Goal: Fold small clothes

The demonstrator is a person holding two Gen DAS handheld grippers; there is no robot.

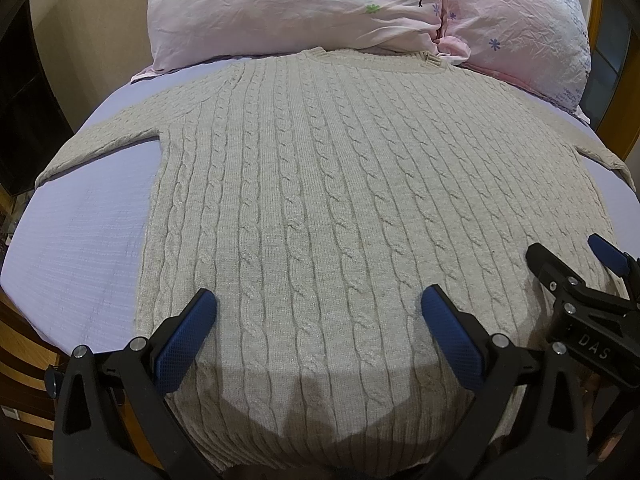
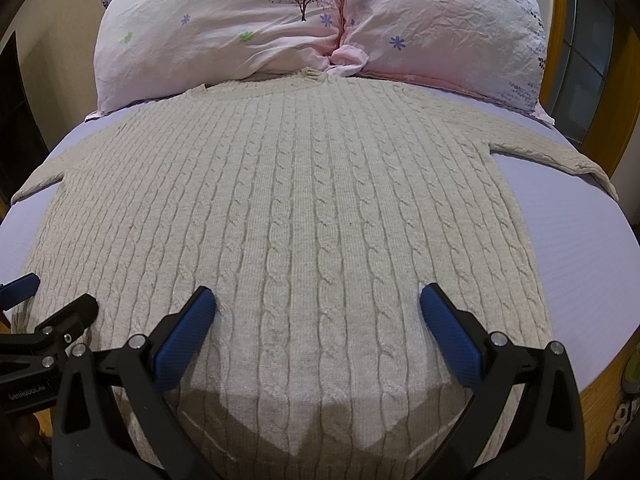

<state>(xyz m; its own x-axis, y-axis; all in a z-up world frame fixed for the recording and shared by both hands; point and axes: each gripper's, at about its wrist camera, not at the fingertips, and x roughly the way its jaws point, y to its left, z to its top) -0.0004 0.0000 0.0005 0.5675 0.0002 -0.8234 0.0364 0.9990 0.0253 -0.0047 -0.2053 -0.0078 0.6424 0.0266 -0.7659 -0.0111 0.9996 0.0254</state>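
A beige cable-knit sweater (image 1: 320,184) lies flat on the lilac bed sheet (image 1: 80,240), neck toward the pillows and both sleeves spread out. It also shows in the right wrist view (image 2: 304,200). My left gripper (image 1: 318,304) is open and empty, above the sweater's lower left part near the hem. My right gripper (image 2: 318,304) is open and empty, above the lower right part. The right gripper shows at the right edge of the left wrist view (image 1: 576,264). The left gripper shows at the left edge of the right wrist view (image 2: 52,300).
Two pink flowered pillows (image 1: 296,12) (image 2: 440,28) lie at the head of the bed, touching the sweater's collar. A wooden bed frame (image 2: 600,392) edges the mattress. A dark piece of furniture (image 1: 20,92) stands at the far left.
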